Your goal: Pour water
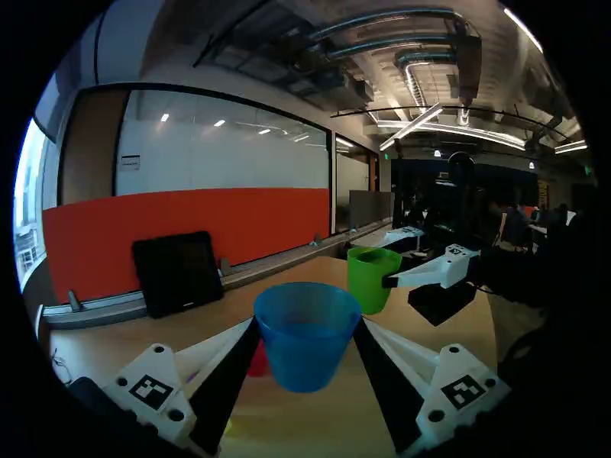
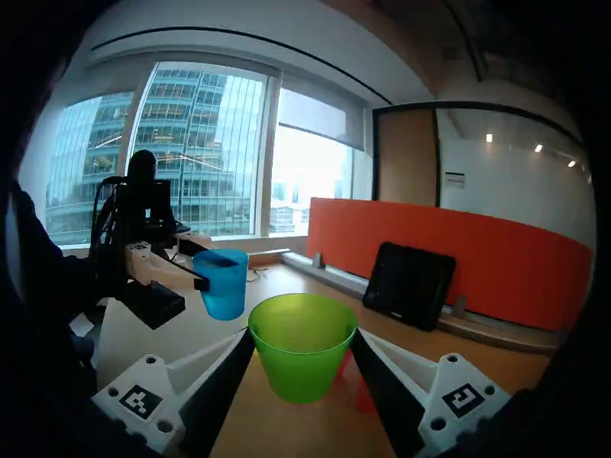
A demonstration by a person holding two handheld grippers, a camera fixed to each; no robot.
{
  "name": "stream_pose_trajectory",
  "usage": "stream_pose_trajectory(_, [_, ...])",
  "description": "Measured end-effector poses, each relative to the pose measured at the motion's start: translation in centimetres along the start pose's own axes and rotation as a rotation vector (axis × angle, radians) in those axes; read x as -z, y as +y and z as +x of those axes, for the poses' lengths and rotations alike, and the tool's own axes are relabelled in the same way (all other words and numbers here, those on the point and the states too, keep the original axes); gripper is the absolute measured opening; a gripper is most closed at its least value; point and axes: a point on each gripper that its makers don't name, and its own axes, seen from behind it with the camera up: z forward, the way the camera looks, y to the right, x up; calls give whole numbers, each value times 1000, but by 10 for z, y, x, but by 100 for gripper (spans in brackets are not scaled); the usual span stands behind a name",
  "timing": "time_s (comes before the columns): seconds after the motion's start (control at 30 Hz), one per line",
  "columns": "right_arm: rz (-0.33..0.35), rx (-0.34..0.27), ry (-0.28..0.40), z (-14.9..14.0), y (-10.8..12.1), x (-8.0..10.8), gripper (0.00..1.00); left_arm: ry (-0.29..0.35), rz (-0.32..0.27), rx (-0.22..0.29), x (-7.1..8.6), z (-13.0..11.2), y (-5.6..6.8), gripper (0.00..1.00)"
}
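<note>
1. Left gripper (image 1: 308, 330) pinches blue cup (image 1: 307, 347); right gripper (image 2: 303, 340) pinches green cup (image 2: 302, 359), at blue's 1 o'clock.
2. Bring rims close, tilt one slowly, keep the other level and still.

Pale wooden table (image 1: 305, 273), smooth and matte. Ends at the back in a grey rail (image 1: 269, 264). Carries a black tablet (image 1: 177, 272), propped upright at that back edge, against the rail. Bears also a small red thing (image 1: 258, 360) nearer the front, well apart from the tablet, mostly hidden, its kind impossible to tell. Shows the same way in the right gripper view.
</note>
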Motion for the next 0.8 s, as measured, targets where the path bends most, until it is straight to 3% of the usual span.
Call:
stream_pose_trajectory(0.47, [12,8,11,4,-5,-2,92,33,5,-32,1,15,-2,86])
stream_pose_trajectory(0.8, [23,11,18,4,-11,-8,91,49,29,-130,5,26,-5,85])
